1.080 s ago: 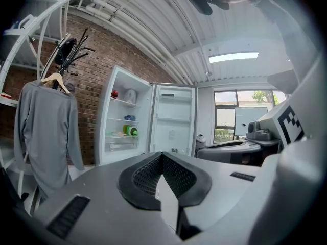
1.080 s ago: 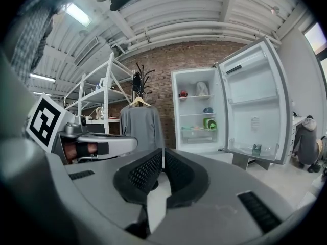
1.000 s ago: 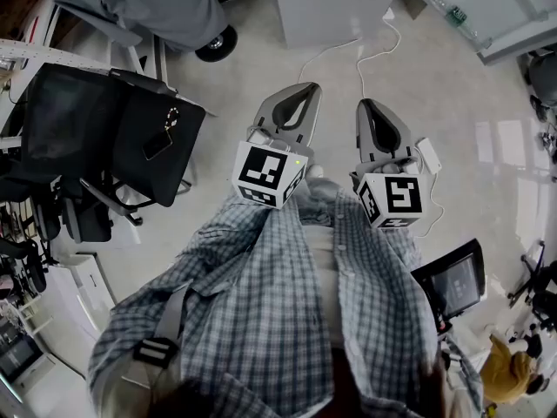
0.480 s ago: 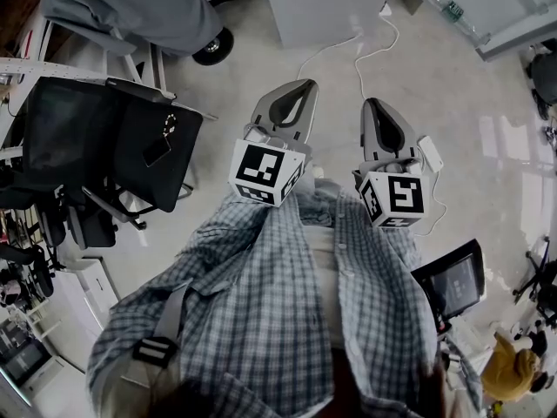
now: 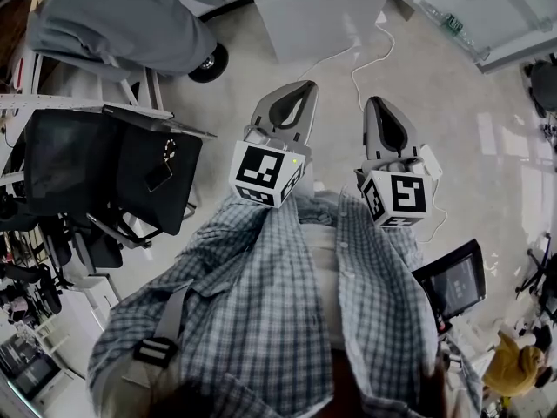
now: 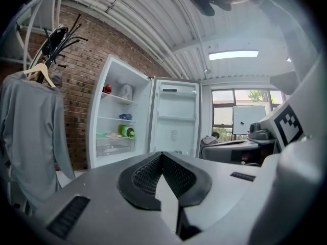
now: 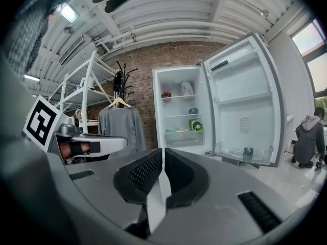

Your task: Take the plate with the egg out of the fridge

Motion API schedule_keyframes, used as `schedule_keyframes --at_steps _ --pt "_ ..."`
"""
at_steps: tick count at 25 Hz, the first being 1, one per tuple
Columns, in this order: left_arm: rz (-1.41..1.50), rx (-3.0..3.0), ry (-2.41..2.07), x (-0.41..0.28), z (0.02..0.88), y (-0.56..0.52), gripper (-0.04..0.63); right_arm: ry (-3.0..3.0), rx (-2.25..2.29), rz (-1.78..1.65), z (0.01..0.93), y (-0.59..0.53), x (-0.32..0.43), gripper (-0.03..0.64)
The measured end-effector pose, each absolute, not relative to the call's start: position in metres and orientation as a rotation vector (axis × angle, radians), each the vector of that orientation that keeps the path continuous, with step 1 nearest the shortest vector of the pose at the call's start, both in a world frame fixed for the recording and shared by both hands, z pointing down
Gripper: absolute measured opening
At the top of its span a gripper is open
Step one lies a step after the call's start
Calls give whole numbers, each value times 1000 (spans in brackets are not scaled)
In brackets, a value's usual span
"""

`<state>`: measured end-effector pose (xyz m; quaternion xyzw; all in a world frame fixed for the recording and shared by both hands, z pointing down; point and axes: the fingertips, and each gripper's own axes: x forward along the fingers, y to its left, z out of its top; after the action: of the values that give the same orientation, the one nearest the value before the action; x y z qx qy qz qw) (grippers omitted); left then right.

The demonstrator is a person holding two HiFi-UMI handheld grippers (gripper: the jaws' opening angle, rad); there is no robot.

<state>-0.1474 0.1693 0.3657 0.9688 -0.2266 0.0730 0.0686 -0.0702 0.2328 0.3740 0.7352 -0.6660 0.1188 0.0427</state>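
At far left, by the floor: one black chair (image 5: pixel 113 159), loaded with dark bags.

Far left, against the brick wall (image 6: pixel 82 80): one grey coat (image 6: pixel 28 131) on a hanger.

Right of the coat, far side of the room: one white fridge (image 6: pixel 120 116), well apart from both grippers. Its door (image 6: pixel 176 119) is swung wide to the right. The top shelf holds a red item (image 6: pixel 107 89). The third shelf holds a green bottle (image 6: pixel 126 131). Just left of the bottle sits a pale plate (image 6: pixel 103 135); what lies on it is too small to tell.

Near, centre-left: left gripper (image 6: pixel 162 156), jaws closed tip to tip with nothing between them. The left marker cube (image 5: pixel 265 174) sits at its near end.

Near, just to its right and not touching: right gripper (image 7: pixel 163 152), jaws likewise closed and empty, with the right marker cube (image 5: pixel 396 197). Both grippers are held side by side in front of a plaid shirt (image 5: pixel 287 303), pointing toward the fridge.

Floor, ahead of the grippers: white cables (image 5: pixel 357 59).

Floor, near right: one dark screen (image 5: pixel 454 286).

Far right, past the fridge door: a person (image 7: pixel 308 137) in a grey hooded top, low to the floor.
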Motion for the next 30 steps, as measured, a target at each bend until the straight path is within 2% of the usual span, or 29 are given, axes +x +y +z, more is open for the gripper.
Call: schedule_keyframes --at_steps 18,30 --pt "187 2900 -649 -135 374 56 6 -1994 2232 354 377 123 -64 20" --pt "190 2898 -615 -130 383 19 6 -1954 2262 374 383 90 -58 20"
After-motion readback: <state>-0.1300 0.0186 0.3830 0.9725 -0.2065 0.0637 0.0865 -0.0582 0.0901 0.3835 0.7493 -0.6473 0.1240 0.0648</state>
